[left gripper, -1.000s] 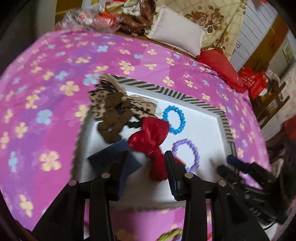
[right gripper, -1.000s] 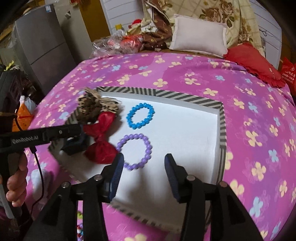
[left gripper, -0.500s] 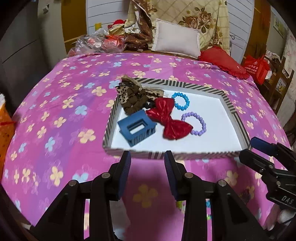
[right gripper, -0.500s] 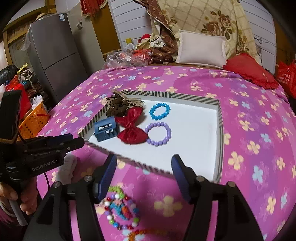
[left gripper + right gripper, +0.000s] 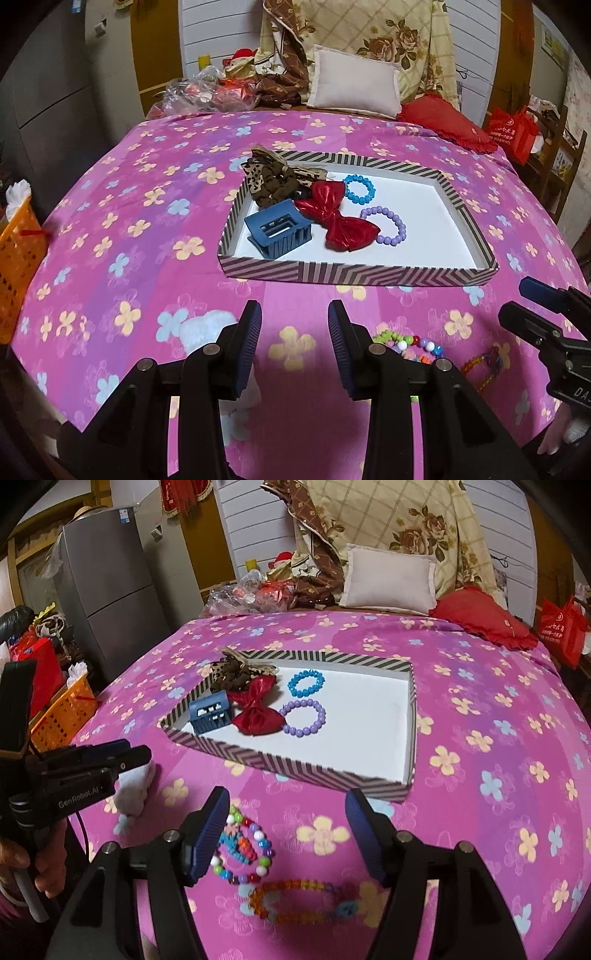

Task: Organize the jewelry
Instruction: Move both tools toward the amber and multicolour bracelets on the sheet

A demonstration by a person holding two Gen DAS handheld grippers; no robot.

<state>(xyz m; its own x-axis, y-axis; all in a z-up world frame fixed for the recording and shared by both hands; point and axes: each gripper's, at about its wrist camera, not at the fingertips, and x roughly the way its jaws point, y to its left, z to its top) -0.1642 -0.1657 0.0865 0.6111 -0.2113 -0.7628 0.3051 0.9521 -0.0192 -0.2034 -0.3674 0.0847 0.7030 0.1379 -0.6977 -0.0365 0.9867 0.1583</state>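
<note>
A bed covered in a pink flowered bedspread [image 5: 140,192] fills both views, with a cream pillow [image 5: 354,81] and a red cushion [image 5: 448,125] at its far end. On the bedspread sits a shallow tray [image 5: 354,275] with a striped rim and white floor. Inside the tray, toward its left side, lie a leopard-print hair tie [image 5: 269,177], a blue hair clip [image 5: 279,232] and a red bow [image 5: 334,212]; just right of the bow are a blue bead bracelet [image 5: 359,189] and a purple bead bracelet [image 5: 386,225]. Outside the tray, near its front rim, a multicoloured bead bracelet [image 5: 242,849] and an orange beaded bracelet [image 5: 295,901] lie on the bedspread, along with a white fluffy item [image 5: 135,786] off to the tray's front left. The left claw [image 5: 294,339] hovers before the tray's front rim, jaws moderately apart and holding nothing. The right claw [image 5: 286,834] hangs above the multicoloured bracelet, jaws spread wide and empty.
</note>
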